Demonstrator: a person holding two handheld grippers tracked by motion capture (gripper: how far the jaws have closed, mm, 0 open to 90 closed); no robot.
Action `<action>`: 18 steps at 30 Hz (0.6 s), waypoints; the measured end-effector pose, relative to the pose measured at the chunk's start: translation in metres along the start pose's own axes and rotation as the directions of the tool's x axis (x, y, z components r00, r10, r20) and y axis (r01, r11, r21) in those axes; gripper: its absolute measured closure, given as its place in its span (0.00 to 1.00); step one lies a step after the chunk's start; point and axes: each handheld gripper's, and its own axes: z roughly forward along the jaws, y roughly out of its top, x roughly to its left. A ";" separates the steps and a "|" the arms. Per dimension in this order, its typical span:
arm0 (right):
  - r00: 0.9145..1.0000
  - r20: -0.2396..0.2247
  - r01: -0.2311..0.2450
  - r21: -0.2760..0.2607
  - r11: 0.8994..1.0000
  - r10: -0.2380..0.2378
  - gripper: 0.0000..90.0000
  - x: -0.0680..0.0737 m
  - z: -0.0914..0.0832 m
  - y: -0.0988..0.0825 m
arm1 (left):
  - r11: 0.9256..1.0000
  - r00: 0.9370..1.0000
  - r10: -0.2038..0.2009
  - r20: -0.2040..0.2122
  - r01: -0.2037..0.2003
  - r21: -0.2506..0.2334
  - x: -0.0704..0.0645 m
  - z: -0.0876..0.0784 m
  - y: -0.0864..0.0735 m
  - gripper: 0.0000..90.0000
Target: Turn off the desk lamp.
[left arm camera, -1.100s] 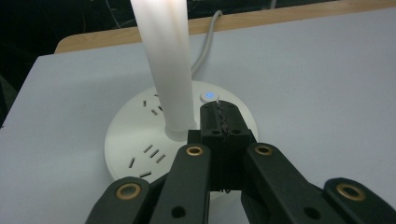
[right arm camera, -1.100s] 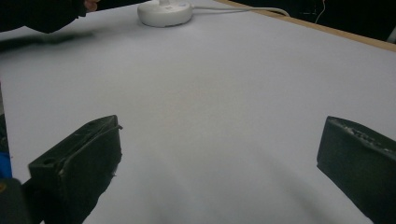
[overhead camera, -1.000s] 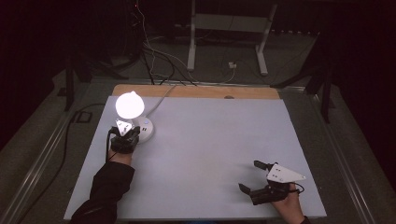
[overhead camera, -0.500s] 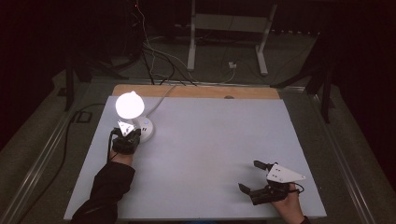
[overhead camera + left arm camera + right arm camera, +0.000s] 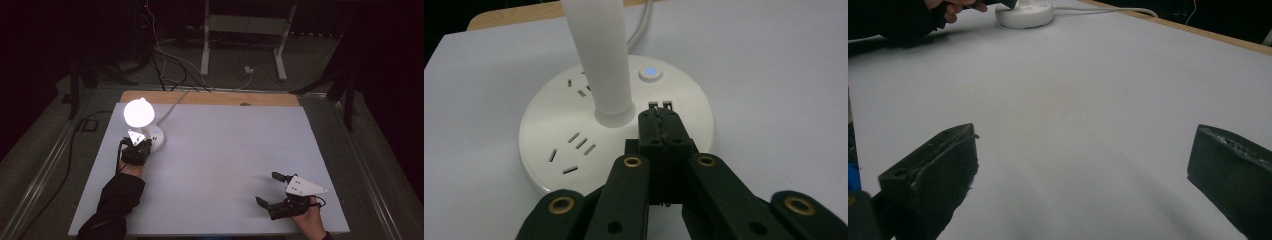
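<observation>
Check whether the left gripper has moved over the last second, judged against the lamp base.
No. In the high view the left gripper sits at the same spot against the round white lamp base, jaws shut over it, as in both earlier pictures.

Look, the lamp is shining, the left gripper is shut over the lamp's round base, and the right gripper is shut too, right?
Not quite: the right gripper is open. The right gripper view shows its two jaws far apart with bare table between them. The rest holds: the lamp glows in the high view, and the left gripper is shut over the lamp's base in the left gripper view.
</observation>
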 end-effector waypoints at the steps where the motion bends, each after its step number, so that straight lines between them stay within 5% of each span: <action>1: 1.000 0.000 0.000 0.000 1.000 0.000 0.00 0.000 0.000 0.000 | 1.000 1.000 0.003 0.001 -0.003 0.000 0.000 0.000 0.000 1.00; 11: 1.000 0.000 0.003 0.005 1.000 -0.003 0.00 0.000 0.001 0.000 | 1.000 1.000 0.013 -0.011 -0.013 0.008 -0.003 0.001 0.001 1.00; 18: 1.000 0.002 -0.004 -0.002 1.000 0.004 0.00 0.000 -0.001 0.000 | 0.999 0.998 -0.027 0.063 0.029 -0.027 0.003 -0.012 0.011 1.00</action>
